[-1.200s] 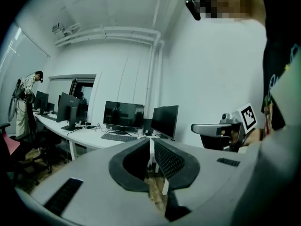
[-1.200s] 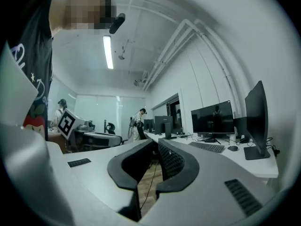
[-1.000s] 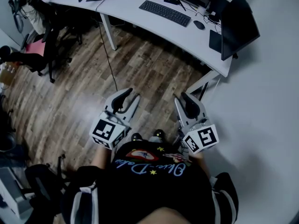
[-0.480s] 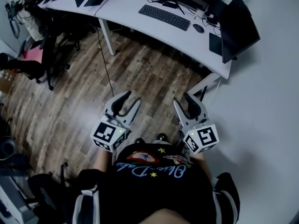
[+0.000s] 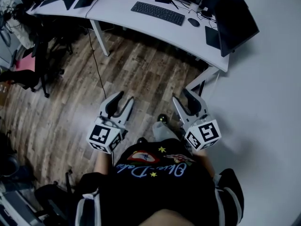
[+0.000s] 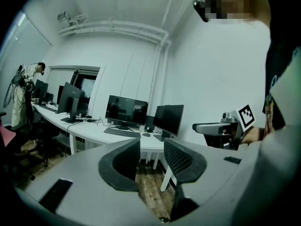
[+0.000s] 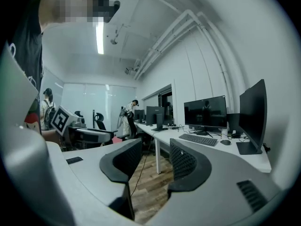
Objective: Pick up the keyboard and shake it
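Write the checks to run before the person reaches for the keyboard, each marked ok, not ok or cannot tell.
1. The keyboard lies flat on the white desk: ok.
2. The left hand-held gripper is empty, jaws apart after just opening: ok.
3. The right hand-held gripper is empty, jaws apart after just opening: ok.
4. Both are close to the keyboard: not ok; they hang over the wooden floor, short of the desk.
5. The mouse lies apart from the keyboard: ok.
6. The keyboard's cable runs free: cannot tell.

Floor [image 5: 141, 74] open up to desk [image 5: 117, 15]; monitors [image 5: 237, 22] stand behind keyboard [image 5: 157, 13]
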Action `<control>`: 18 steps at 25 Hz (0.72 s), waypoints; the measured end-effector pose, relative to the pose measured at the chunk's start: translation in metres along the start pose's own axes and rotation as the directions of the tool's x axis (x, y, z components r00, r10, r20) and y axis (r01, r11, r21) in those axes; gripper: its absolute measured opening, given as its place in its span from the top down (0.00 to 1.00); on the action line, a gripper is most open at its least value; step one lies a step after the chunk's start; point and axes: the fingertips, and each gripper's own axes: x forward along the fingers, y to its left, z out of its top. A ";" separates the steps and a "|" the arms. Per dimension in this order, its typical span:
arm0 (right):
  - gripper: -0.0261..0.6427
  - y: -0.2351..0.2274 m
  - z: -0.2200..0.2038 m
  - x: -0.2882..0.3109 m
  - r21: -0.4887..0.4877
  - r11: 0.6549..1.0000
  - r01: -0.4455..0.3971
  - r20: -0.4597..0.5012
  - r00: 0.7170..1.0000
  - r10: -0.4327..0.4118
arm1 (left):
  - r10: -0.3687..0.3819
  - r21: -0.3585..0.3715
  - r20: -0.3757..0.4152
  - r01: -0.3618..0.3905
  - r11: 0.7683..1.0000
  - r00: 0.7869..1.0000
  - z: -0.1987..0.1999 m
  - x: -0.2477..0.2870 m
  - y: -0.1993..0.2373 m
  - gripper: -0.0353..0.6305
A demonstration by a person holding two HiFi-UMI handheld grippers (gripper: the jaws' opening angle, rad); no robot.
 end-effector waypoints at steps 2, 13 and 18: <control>0.73 -0.005 -0.002 0.006 0.007 1.000 0.000 -0.007 1.000 0.000 | 0.007 -0.008 -0.009 -0.007 1.000 1.000 -0.003 0.005 0.006 0.74; 0.73 -0.066 0.002 0.082 0.055 0.996 -0.064 0.040 0.997 0.061 | 0.072 -0.088 0.020 -0.070 0.994 0.997 0.014 0.045 0.053 0.74; 0.73 -0.101 0.009 0.120 0.072 0.993 -0.097 0.062 0.994 0.092 | 0.135 -0.049 0.011 -0.134 0.990 0.991 0.023 0.082 0.081 0.74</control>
